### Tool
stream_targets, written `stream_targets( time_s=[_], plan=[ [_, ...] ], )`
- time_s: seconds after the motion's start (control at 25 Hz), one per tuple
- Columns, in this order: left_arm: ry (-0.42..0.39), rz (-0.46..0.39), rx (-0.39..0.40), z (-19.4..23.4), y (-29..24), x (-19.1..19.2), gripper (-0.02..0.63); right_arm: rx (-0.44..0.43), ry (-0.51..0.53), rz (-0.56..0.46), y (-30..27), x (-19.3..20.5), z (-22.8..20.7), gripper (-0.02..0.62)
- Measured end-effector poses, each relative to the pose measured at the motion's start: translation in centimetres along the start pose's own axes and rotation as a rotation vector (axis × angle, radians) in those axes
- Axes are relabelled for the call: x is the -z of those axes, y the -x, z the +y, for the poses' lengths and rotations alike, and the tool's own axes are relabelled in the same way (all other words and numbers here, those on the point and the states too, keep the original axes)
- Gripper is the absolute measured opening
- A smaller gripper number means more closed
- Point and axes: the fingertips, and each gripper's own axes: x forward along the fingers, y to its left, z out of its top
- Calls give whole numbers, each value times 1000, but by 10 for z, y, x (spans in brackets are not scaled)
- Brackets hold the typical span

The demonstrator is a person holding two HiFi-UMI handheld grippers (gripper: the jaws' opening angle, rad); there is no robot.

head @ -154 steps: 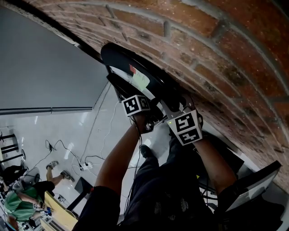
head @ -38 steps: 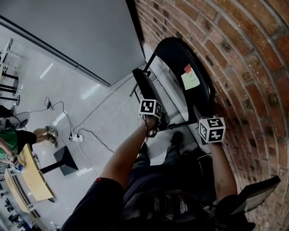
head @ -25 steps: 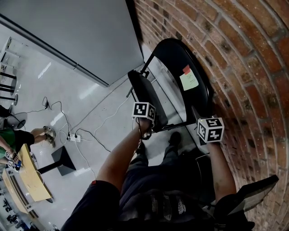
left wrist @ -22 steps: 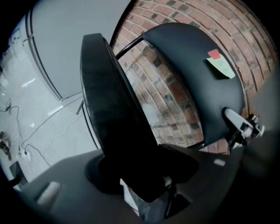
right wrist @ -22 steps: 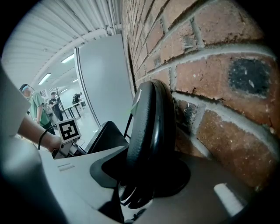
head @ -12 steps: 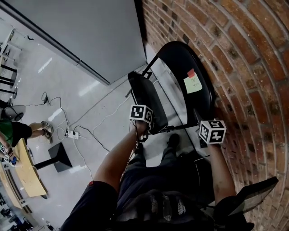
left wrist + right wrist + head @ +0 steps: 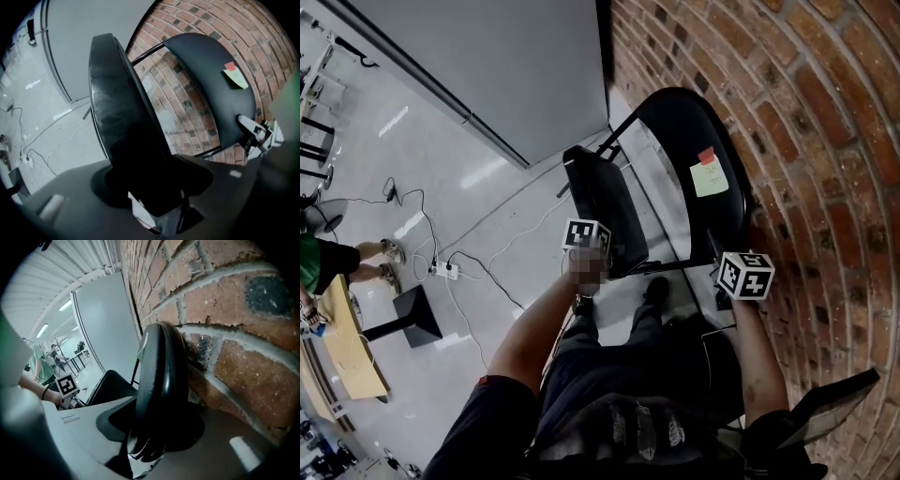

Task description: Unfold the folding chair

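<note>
The left claw (image 7: 153, 186) is clamped on the near edge of the black padded seat (image 7: 602, 208) of a black metal folding chair; the seat fills the gap between its jaws. The right claw (image 7: 152, 430) is closed on the rim of the chair's curved black backrest (image 7: 686, 136), which runs up between its jaws.

In the head view both claws point down and away from the person. The left forearm (image 7: 534, 328) reaches forward to the seat. The right forearm (image 7: 759, 361) reaches to the lower right side of the backrest. Each claw carries one white cube with black square markers, the left cube (image 7: 585, 234) and the right cube (image 7: 745, 275).

There is one chair. It stands just beside a red brick wall (image 7: 834, 141), its backrest towards the bricks. The seat is tilted steeply and stands apart from the backrest, with pale floor showing in the gap. Two paper notes are stuck on the backrest: a pale green note (image 7: 711, 179) and a small red note (image 7: 705, 155) at its upper edge.

To the left are a grey wall panel (image 7: 487, 66) and a glossy white floor (image 7: 422, 206) with loose cables and a white power strip (image 7: 442, 270). A person in a green top (image 7: 314, 261) is at the far left edge.
</note>
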Motion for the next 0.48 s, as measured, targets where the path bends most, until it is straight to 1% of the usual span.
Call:
stream_targets(
  time_s=[0.32, 0.48],
  plan=[
    [16, 4, 19, 8, 3, 9, 264, 1, -18, 20, 0, 4, 1, 160],
    [28, 5, 13, 19, 4, 15, 264, 0, -37, 38, -2, 8, 1, 161]
  ],
)
